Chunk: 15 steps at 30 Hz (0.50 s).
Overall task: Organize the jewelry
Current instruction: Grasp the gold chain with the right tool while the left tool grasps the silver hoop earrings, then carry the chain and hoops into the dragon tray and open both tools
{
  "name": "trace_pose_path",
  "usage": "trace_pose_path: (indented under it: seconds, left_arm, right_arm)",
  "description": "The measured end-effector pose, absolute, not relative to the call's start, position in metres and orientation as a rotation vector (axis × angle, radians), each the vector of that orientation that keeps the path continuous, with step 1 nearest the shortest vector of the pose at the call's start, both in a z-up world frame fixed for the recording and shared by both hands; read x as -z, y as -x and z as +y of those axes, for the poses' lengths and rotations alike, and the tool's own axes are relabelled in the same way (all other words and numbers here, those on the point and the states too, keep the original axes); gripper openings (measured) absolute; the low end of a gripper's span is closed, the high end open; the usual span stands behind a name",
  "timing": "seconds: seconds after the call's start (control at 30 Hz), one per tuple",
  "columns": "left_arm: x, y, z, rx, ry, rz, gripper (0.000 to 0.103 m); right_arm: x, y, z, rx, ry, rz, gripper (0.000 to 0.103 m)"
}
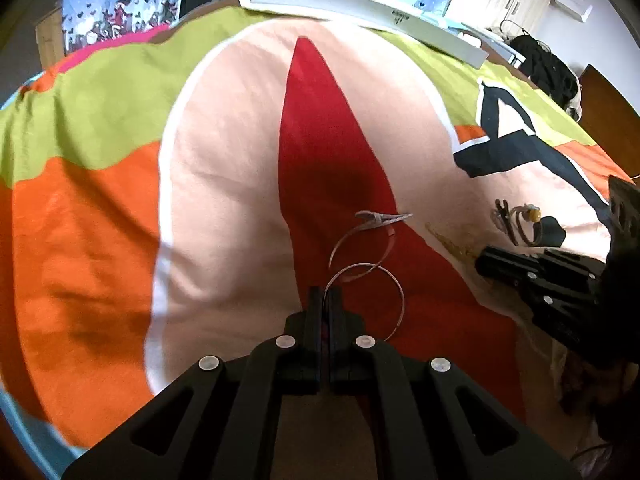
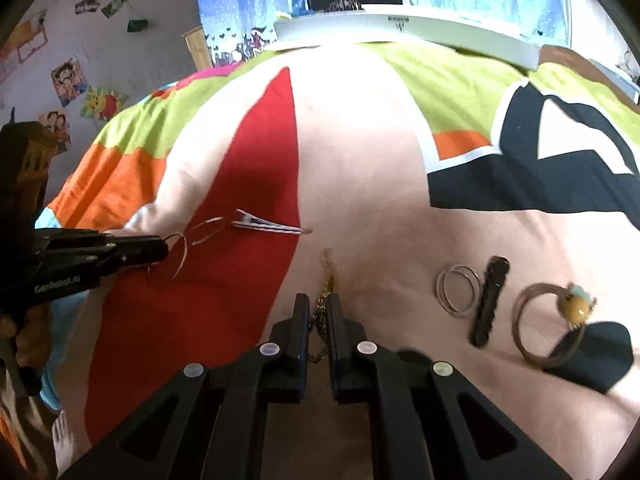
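Note:
Jewelry lies on a colourful bedspread (image 1: 224, 168). In the left wrist view my left gripper (image 1: 327, 293) is shut on a thin silver hoop (image 1: 400, 300) over the red patch. A second silver hoop (image 1: 360, 240) and a silver hair clip (image 1: 384, 218) lie just beyond it. In the right wrist view my right gripper (image 2: 318, 301) is shut on a gold chain (image 2: 327, 276) that trails forward on the pink cloth. The left gripper (image 2: 162, 249) shows at the left there, with the hoop (image 2: 182, 254) at its tips.
To the right of the chain lie silver rings (image 2: 458, 290), a black hair clip (image 2: 490, 300) and a brown hair tie with a yellow charm (image 2: 576, 308). A long grey box (image 2: 400, 26) sits at the far edge of the bed. Curtains hang behind it.

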<state>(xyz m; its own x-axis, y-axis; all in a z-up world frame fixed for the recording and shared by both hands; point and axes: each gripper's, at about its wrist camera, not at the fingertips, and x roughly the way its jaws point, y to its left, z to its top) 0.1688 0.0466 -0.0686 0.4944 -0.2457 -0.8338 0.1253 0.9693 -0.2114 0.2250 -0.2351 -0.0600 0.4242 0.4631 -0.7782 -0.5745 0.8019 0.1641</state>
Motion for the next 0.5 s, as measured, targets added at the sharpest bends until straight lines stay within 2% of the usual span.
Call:
trace_pose_path:
  seconds: [0.5]
  left_arm:
    - [-0.005, -0.156, 0.028, 0.231, 0.075, 0.91, 0.001]
  right_arm:
    - [0.002, -0.193, -0.254, -0.659, 0.071, 0.802, 0.008]
